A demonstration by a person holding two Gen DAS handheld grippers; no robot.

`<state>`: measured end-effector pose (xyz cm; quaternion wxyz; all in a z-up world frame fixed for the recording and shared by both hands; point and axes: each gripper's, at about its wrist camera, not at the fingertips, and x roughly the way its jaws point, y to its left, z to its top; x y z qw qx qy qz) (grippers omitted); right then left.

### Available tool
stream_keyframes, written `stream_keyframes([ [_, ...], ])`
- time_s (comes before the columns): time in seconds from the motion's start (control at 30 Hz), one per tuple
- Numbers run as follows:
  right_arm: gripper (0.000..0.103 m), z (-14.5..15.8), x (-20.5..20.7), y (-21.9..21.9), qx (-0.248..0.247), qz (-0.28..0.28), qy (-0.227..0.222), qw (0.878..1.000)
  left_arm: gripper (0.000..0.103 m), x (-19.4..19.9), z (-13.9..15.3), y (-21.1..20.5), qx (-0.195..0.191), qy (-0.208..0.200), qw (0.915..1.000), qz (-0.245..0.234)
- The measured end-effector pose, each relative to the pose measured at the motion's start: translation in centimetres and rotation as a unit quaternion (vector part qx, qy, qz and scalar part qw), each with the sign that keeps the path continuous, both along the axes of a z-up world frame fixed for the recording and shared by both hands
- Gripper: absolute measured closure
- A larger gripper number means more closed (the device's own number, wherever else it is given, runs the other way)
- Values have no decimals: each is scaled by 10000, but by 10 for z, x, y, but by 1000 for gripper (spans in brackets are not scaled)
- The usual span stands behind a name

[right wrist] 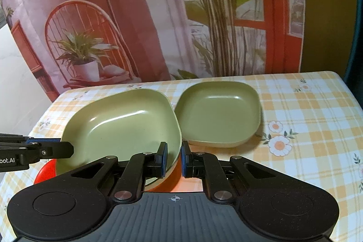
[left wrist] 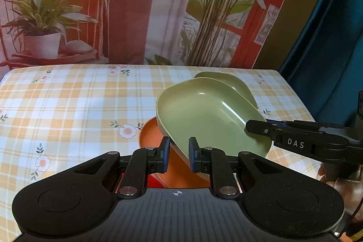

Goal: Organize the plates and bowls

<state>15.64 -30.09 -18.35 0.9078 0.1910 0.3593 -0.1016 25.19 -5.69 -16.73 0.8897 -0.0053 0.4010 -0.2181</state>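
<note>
We hold the near green bowl [right wrist: 120,126] by its rim with our right gripper [right wrist: 174,159], fingers narrow around it, tilted above the orange bowl [left wrist: 150,135]. Our left gripper [left wrist: 179,157] has its fingers a little apart at the same bowl's edge; whether they grip it we cannot tell. The second green bowl [right wrist: 219,111] rests on the checked tablecloth [right wrist: 306,110] just beside.

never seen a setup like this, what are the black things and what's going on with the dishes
No robot here: a person holds a two-fingered claw in each hand, each with a camera looking along its fingers. One picture is from the left claw, the other from the right claw. Both claws pinch the rim of one tilted green dish, which sits above an orange dish. A second green dish lies beside it on the checked tablecloth.
</note>
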Motion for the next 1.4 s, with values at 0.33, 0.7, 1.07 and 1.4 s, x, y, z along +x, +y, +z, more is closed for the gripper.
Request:
stream_keyframes([
  [0.33, 91, -10, 2, -3, 38, -65, 87, 9999, 84, 10, -5, -5, 7, 103, 9999, -48],
  [0.7, 91, -30, 13, 7, 39, -27, 264, 9996, 84, 17, -19, -7, 439, 177, 9989, -76],
  [1.07, 91, -39, 19, 13, -31, 18, 380, 9993, 85, 23, -28, -4, 545, 230, 9982, -30],
  [1.4, 91, -40, 20, 12, -14, 20, 383, 9993, 84, 25, -31, -4, 518, 284, 9982, -35],
])
